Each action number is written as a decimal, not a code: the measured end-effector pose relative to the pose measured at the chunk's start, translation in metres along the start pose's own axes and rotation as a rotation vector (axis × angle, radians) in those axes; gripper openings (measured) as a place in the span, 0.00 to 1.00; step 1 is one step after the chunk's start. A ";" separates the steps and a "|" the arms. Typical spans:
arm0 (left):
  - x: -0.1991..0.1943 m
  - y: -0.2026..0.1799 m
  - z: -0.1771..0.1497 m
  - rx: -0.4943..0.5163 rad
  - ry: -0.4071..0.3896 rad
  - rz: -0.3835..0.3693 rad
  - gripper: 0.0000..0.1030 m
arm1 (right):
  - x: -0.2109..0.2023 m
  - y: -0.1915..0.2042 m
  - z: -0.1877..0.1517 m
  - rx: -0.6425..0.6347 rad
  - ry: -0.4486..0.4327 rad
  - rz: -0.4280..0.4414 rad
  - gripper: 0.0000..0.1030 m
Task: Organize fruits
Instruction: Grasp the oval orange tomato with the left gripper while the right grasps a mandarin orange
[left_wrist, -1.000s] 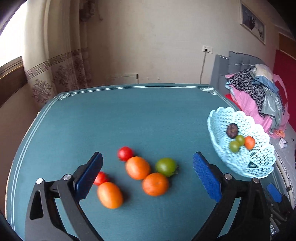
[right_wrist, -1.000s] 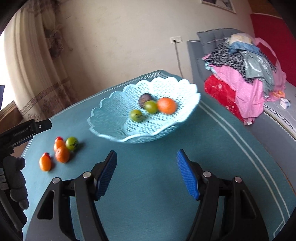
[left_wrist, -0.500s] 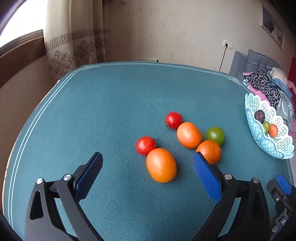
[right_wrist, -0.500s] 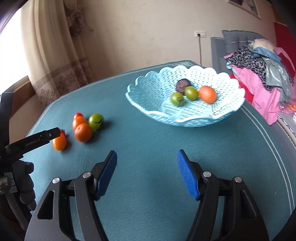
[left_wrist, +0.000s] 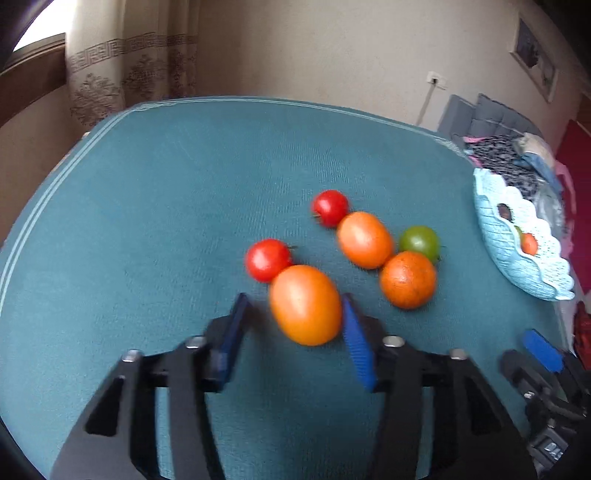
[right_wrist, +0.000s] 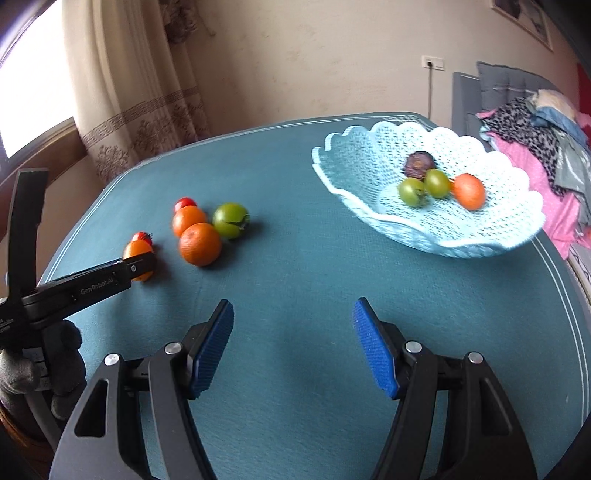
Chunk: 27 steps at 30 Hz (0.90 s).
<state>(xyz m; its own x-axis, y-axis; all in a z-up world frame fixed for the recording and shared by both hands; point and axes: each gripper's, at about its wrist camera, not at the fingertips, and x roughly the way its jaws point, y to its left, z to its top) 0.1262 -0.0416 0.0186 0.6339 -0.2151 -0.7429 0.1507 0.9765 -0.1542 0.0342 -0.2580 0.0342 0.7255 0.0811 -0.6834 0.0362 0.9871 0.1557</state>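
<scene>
**A:** Left wrist view: where was the left tool (left_wrist: 295, 325)?

**B:** Right on the nearest orange fruit (left_wrist: 306, 304), an oval one. The blue pads straddled it at a medium gap, the right pad (left_wrist: 356, 347) looked to be touching the skin, the left pad clearly off it. So narrowing, not gripping yet, I'd say. The fruit's long axis ran roughly forward-back, leaning a bit left at the far end, so the pads crossed its short side. A small red tomato (left_wrist: 267, 259) sat touching its far-left end.

**A:** And the right wrist view?

**B:** The right tool (right_wrist: 291, 339) hung wide over bare teal worktop (right_wrist: 295, 266), holding nothing. The basket (right_wrist: 461, 240) lay ahead to its right, already carrying a few fruits. The loose cluster sat well off to its left, so the left hand was far nearer.
</scene>
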 end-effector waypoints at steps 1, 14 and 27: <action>-0.002 -0.001 -0.001 0.007 -0.002 -0.010 0.36 | 0.002 0.003 0.001 -0.011 0.004 0.009 0.65; -0.034 0.001 -0.011 0.031 -0.086 -0.004 0.36 | 0.043 0.042 0.025 -0.076 0.079 0.101 0.65; -0.040 0.019 -0.017 -0.013 -0.093 0.007 0.36 | 0.081 0.071 0.052 -0.113 0.104 0.168 0.44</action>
<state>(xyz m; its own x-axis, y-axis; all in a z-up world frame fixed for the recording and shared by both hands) 0.0911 -0.0139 0.0340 0.7030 -0.2079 -0.6801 0.1367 0.9780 -0.1577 0.1311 -0.1888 0.0267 0.6395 0.2537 -0.7257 -0.1604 0.9672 0.1968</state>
